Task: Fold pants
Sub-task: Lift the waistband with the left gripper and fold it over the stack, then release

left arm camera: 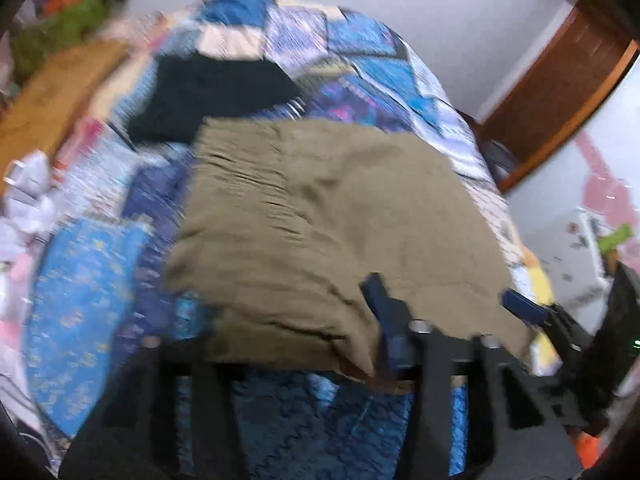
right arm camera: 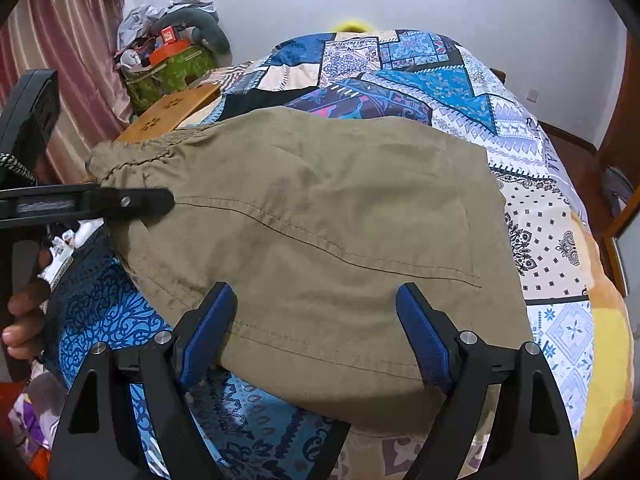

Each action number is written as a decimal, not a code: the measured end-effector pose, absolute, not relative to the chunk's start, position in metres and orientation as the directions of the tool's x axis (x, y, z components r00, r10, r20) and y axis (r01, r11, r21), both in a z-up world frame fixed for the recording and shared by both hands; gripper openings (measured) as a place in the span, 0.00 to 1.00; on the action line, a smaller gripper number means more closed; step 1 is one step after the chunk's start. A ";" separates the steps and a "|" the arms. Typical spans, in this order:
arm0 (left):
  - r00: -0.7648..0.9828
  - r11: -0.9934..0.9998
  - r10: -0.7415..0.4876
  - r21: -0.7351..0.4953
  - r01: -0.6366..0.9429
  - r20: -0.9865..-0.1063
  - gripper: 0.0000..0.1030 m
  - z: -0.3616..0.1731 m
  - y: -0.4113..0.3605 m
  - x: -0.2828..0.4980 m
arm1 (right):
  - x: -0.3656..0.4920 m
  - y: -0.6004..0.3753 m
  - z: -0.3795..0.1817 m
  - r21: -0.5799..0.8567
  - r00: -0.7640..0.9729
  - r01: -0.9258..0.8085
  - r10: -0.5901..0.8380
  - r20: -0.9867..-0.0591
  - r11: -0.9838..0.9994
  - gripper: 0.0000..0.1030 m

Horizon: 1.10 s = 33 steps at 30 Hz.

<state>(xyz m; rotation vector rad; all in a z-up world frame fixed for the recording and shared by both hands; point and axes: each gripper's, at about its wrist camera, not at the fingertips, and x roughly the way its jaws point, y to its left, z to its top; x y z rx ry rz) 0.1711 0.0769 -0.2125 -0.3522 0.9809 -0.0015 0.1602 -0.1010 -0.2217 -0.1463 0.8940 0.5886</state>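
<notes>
Olive-khaki pants (right arm camera: 320, 232) lie folded on a blue patchwork bedspread (right arm camera: 440, 76), elastic waistband at the far left. My right gripper (right arm camera: 316, 332) is open, its blue-padded fingers (right arm camera: 420, 332) hovering over the pants' near edge. My left gripper (right arm camera: 160, 202) reaches in from the left, its black tip over the cloth near the waistband. In the blurred left wrist view the pants (left arm camera: 320, 220) fill the middle; the left gripper's fingers are too blurred to read, and the right gripper's blue pads (left arm camera: 524, 308) show at the pants' right side.
A black garment (left arm camera: 208, 96) lies beyond the pants on the bed. A wooden bedside table (right arm camera: 172, 114) and a green bag (right arm camera: 168, 72) with clutter stand at the far left by a pink curtain. A wooden door frame (left arm camera: 560, 92) is at the right.
</notes>
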 end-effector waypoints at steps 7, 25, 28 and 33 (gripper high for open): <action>0.694 0.985 0.144 0.031 -0.172 -0.705 0.36 -0.180 0.058 0.145 | 0.167 -0.118 -0.202 0.291 0.428 -0.467 0.501 -0.752 0.835 0.75; 0.843 0.987 0.120 0.154 -0.045 -0.524 0.35 -0.107 -0.004 0.133 | 0.140 -0.150 -0.218 0.158 0.509 -0.434 0.386 -0.769 0.887 0.82; 0.844 0.996 0.039 0.089 0.011 -0.535 0.35 -0.096 -0.016 0.139 | 0.138 -0.150 -0.218 0.155 0.516 -0.436 0.387 -0.764 0.886 0.82; 0.852 0.995 -0.064 0.031 0.094 -0.519 0.35 -0.082 -0.045 0.141 | 0.135 -0.153 -0.214 0.170 0.496 -0.452 0.405 -0.768 0.876 0.82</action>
